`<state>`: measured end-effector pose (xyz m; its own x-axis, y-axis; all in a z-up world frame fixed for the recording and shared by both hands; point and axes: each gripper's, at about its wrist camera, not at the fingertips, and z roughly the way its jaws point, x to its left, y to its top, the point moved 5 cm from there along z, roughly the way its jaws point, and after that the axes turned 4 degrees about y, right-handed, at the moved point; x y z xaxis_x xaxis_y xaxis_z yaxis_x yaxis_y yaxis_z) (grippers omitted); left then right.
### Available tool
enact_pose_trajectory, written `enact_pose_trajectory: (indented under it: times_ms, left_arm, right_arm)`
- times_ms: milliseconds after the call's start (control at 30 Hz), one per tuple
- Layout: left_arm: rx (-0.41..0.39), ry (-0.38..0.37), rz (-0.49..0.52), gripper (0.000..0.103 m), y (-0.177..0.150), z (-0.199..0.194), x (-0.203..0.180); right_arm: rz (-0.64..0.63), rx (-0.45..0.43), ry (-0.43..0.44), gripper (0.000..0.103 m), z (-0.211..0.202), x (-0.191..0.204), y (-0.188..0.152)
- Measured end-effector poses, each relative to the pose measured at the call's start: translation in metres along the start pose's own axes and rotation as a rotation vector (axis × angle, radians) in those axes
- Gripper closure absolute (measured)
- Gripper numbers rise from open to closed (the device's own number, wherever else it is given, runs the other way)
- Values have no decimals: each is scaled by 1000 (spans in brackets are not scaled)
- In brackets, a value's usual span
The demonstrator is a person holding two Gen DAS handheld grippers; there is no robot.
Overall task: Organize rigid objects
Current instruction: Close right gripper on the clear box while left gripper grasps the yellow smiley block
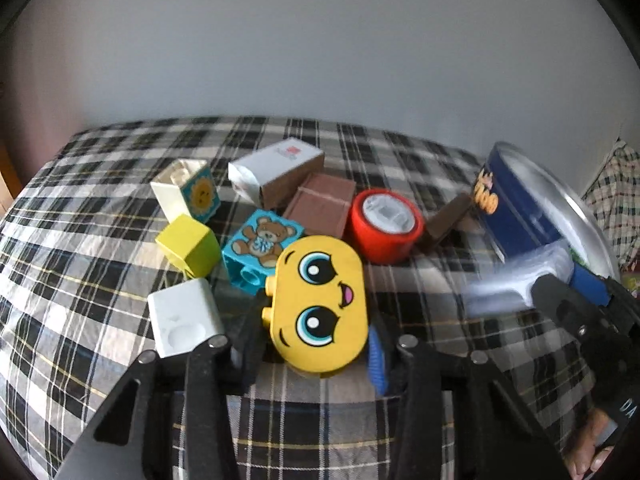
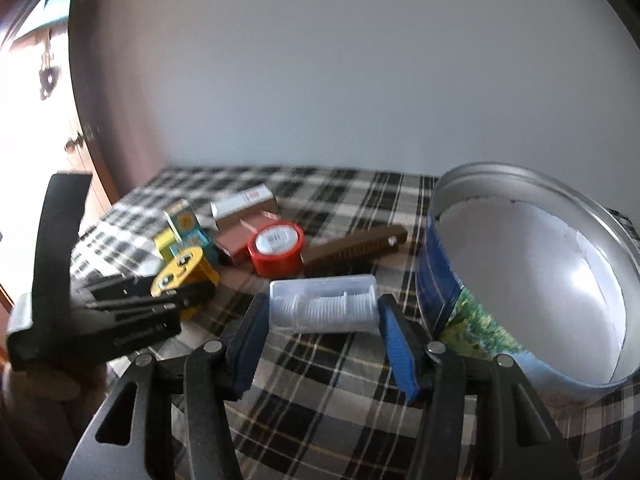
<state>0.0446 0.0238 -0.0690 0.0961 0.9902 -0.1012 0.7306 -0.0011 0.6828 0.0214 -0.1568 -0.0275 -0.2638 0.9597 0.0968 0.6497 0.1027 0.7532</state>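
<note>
A: In the left wrist view, what did the left gripper (image 1: 318,344) hold?

B: Its 2 jaws were drawn in on the yellow face block (image 1: 320,304), 1 pad at each long edge. The block sat near the front of a cluster on the plaid cloth (image 1: 80,240).

A: And around it?

B: A white block (image 1: 182,322) lay just left of it, a lime cube (image 1: 188,246) and a teal bear block (image 1: 260,248) just beyond. Farther off stood a sun-printed block (image 1: 188,192), a silver box (image 1: 276,170), a brown box (image 1: 322,204) and a red roll (image 1: 386,230). The blue tin (image 1: 516,208) stood at the far right, tilted, with the right gripper (image 1: 520,284) blurred in front of it.

A: The right wrist view?

B: The right gripper (image 2: 323,318) had its jaws partly open and closed on the ends of a clear plastic case (image 2: 324,308), held crosswise clear of the cloth (image 2: 340,400). The tin (image 2: 440,288) stood just right of it, its open mouth (image 2: 540,280) showing a pale lining. A brown harmonica (image 2: 356,248) lay beyond, near the red roll (image 2: 275,254). At left, the left gripper (image 2: 176,292) met the yellow block (image 2: 178,272).
</note>
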Motion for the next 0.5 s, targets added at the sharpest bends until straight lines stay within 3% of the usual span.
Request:
enact_pose_trajectory:
  times_ms: [500]
  left_arm:
    - [-255,-48,40,62,21,-48,-42]
  right_arm:
    - [63,-322,32,46,-72,-15,29]
